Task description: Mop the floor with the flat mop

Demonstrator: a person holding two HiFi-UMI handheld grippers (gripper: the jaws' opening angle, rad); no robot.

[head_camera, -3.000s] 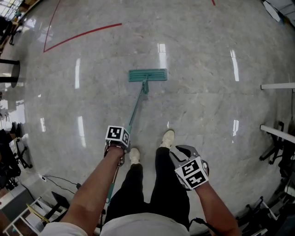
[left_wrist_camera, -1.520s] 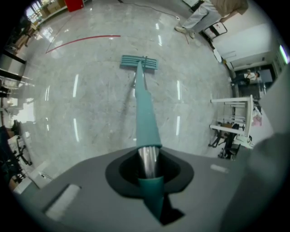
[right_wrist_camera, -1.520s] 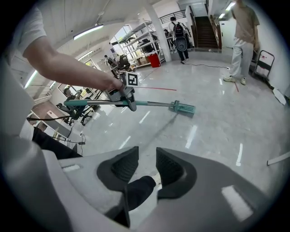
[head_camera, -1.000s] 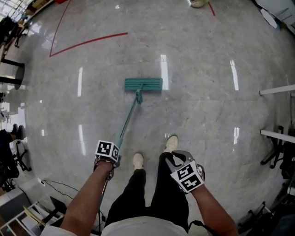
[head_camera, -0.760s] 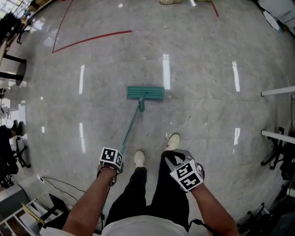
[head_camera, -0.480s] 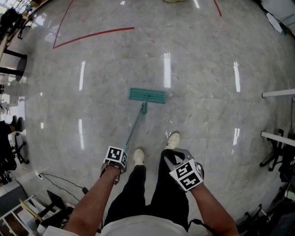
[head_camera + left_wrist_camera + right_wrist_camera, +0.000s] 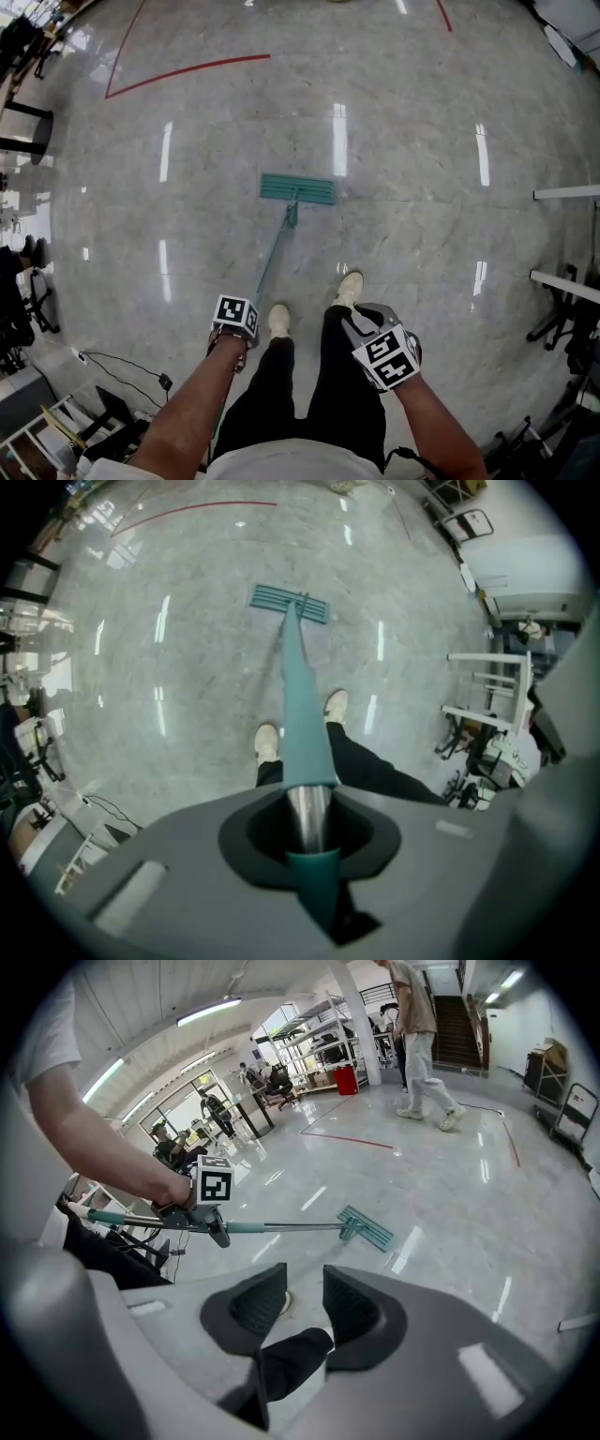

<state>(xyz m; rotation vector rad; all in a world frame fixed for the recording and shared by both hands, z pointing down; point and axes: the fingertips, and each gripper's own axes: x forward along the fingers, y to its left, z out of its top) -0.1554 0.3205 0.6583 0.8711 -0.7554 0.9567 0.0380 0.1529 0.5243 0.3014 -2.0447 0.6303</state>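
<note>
Drawn back toward the person since three seconds ago, the teal flat mop head [image 7: 297, 188] now lies nearer the white shoes [image 7: 278, 319] and farther from the red line [image 7: 187, 70] on the glossy grey marble floor [image 7: 422, 141]; over the last half second it has scarcely shifted. This looks like the end of a pulling stroke, so mopping is under way, and a push forward probably comes next. The left gripper [image 7: 309, 827] is clamped round the mop's long teal-and-metal handle [image 7: 272, 251], which runs straight out from between its jaws, down and forward to the head lying flat on the open floor ahead, well short of the red line. The right gripper [image 7: 305, 1288] hangs beside the right leg, its jaws narrowly parted with nothing between them, well apart from the handle.
</note>
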